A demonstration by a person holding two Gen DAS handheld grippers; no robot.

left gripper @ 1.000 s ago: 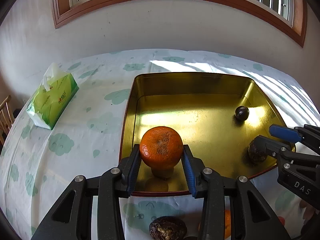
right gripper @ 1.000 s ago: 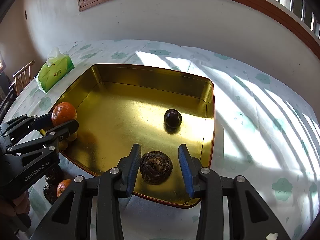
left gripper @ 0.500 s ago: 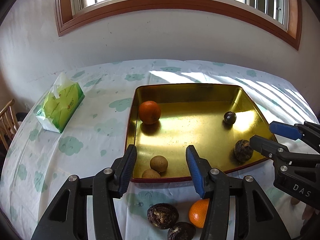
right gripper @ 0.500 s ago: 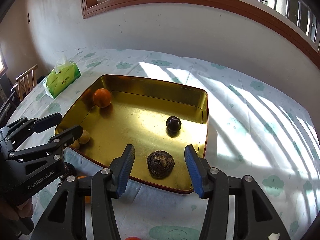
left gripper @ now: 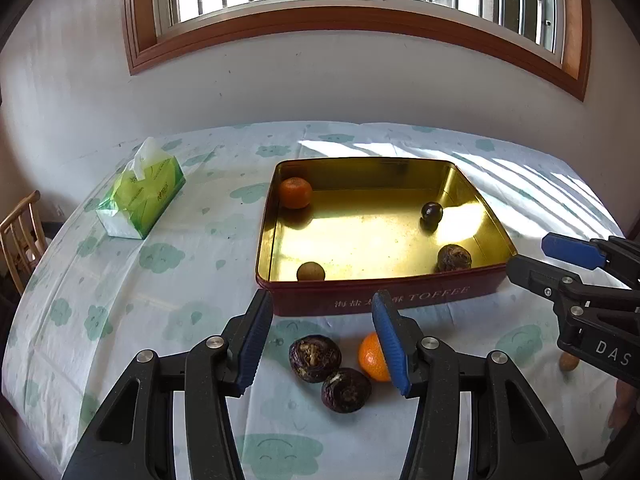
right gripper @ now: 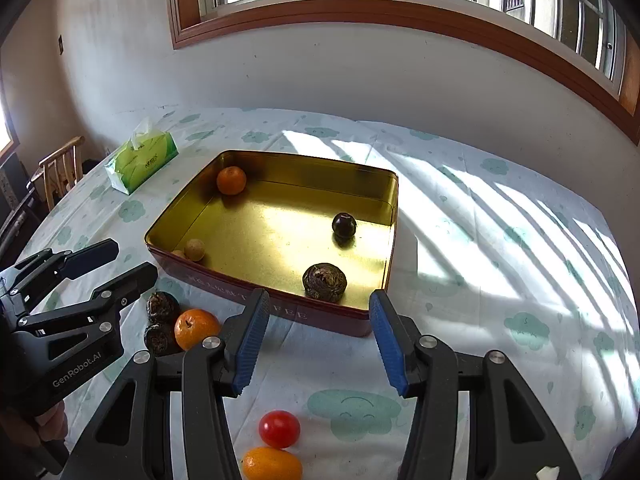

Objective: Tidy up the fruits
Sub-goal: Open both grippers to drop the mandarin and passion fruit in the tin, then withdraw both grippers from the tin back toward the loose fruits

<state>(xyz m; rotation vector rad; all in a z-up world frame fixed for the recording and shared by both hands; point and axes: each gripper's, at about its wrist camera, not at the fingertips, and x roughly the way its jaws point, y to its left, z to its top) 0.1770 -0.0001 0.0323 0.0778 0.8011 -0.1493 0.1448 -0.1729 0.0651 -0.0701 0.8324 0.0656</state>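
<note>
- A gold-lined tin (left gripper: 384,292), red outside, is set on a cloud-print tablecloth (left gripper: 160,280).
- Inside the tin are seen a mandarin (left gripper: 295,193) in the far-left corner, a dark round fruit (left gripper: 431,213) toward the right, a wrinkled dark fruit (left gripper: 453,258) by the near-right wall, and a tan fruit (left gripper: 311,271) at the near-left wall.
- In front of the tin, two wrinkled dark fruits (left gripper: 315,358) and an orange (left gripper: 372,357) are grouped on the cloth.
- A red tomato (right gripper: 279,429) and an oval orange fruit (right gripper: 272,464) lie nearer the right gripper.
- The left gripper (left gripper: 322,338) and the right gripper (right gripper: 318,336) are held above the cloth, jaws spread and empty, having just been opening.
- A green tissue pack (left gripper: 140,196) lies to the far left.
</note>
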